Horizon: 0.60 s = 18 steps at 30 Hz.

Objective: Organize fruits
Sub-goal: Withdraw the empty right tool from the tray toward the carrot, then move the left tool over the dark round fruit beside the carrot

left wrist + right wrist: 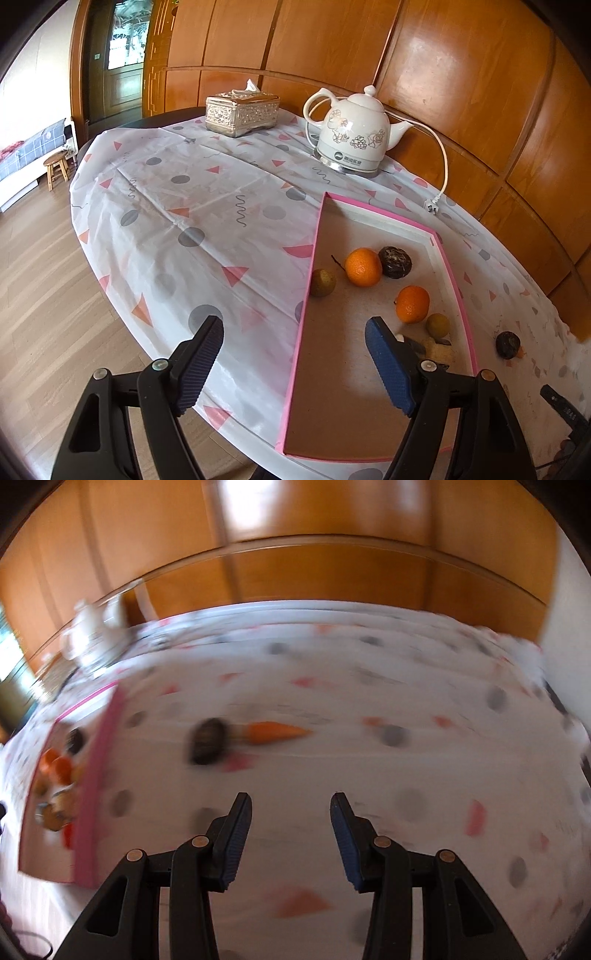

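A shallow pink-rimmed tray (308, 295) lies on the patterned tablecloth. It holds two oranges (364, 266) (413, 303), a dark round fruit (395, 262), two small greenish-brown fruits (322, 282) (438, 325), and a yellowish item (441, 350) partly hidden by a finger. Another dark fruit (508, 345) sits outside the tray, to its right. My left gripper (293, 328) is open, straddling the tray's left wall and holding nothing. The right wrist view is blurred. In it my right gripper (291, 799) is open and empty over bare cloth. The dark fruit (207, 746) and an orange carrot-shaped item (275, 733) lie ahead of it, the tray (98, 775) to the left.
A white floral kettle (354, 136) stands at the back of the table, its cord ending in a plug (432, 206) near the tray. A silver tissue box (242, 112) sits back left. Wood panelling rises behind the table. On the left the table edge drops to the floor, where a stool (57, 168) stands.
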Each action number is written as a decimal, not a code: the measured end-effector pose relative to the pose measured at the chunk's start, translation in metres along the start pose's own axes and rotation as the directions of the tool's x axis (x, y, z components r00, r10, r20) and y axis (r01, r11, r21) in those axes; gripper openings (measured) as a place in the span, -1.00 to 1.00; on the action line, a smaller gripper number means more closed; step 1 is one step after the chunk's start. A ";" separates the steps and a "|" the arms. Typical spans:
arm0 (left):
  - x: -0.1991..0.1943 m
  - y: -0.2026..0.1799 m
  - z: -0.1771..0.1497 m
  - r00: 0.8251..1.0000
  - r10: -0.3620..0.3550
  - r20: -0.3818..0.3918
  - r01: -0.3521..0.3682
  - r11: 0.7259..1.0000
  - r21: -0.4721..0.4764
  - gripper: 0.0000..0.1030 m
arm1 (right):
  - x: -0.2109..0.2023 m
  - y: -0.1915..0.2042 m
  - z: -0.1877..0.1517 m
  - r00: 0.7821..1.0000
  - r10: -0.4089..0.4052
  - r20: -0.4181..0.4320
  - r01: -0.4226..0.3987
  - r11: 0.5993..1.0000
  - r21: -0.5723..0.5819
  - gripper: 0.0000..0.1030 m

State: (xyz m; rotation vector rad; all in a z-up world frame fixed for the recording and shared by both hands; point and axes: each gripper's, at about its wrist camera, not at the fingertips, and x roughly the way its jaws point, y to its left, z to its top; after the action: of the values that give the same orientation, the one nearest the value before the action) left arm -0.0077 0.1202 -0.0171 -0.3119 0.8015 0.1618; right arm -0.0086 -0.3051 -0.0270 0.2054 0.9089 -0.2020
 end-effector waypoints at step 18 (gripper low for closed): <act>-0.001 -0.066 0.011 0.994 -0.109 -0.020 0.111 0.971 0.211 0.63 | -0.006 -0.115 -0.030 0.975 -0.215 -0.053 0.222 0.939 0.263 -0.13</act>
State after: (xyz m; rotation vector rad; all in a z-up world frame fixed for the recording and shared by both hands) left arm 0.0163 0.0620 0.0049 -0.1549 0.8003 -0.0291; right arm -0.0652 -0.4072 -0.0504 0.3583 0.9264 -0.5320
